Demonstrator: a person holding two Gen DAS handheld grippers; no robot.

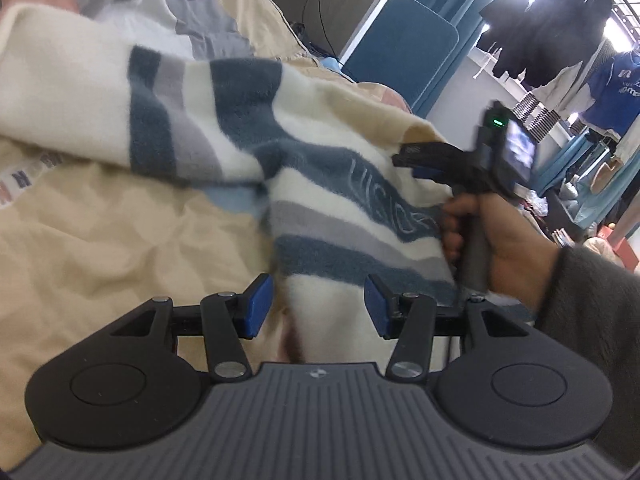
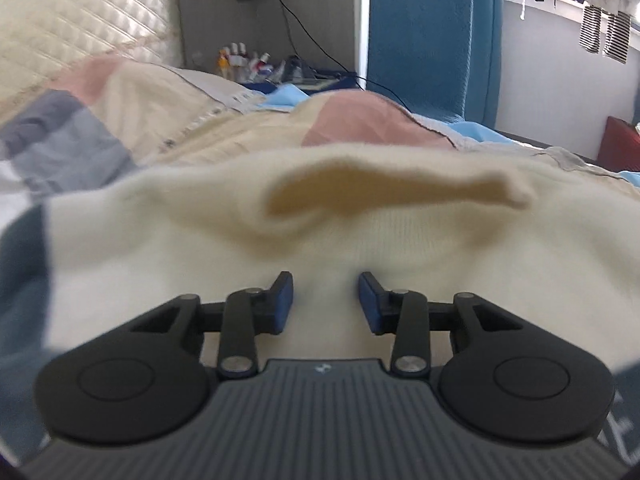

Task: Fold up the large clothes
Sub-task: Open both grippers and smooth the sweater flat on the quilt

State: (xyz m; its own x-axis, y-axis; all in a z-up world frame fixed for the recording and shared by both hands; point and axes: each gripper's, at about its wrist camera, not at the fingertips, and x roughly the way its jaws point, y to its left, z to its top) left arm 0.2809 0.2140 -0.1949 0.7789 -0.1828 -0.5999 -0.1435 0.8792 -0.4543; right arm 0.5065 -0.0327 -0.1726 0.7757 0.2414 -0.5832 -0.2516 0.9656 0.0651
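One bed (image 1: 100, 208), under a cream, pink and grey quilt, carries one striped fleece sweater (image 1: 320, 168) with cream, teal and grey bands, lying across it. Only the left wrist view shows the person's hand (image 1: 492, 236) on the right gripper's handle; only the right wrist view shows bottles (image 2: 240, 60) beyond the bed. The left gripper (image 1: 318, 308) has cream fabric between its parted pads, seemingly unpinched. The right gripper (image 2: 325, 304) likewise straddles cloth, pads apart.
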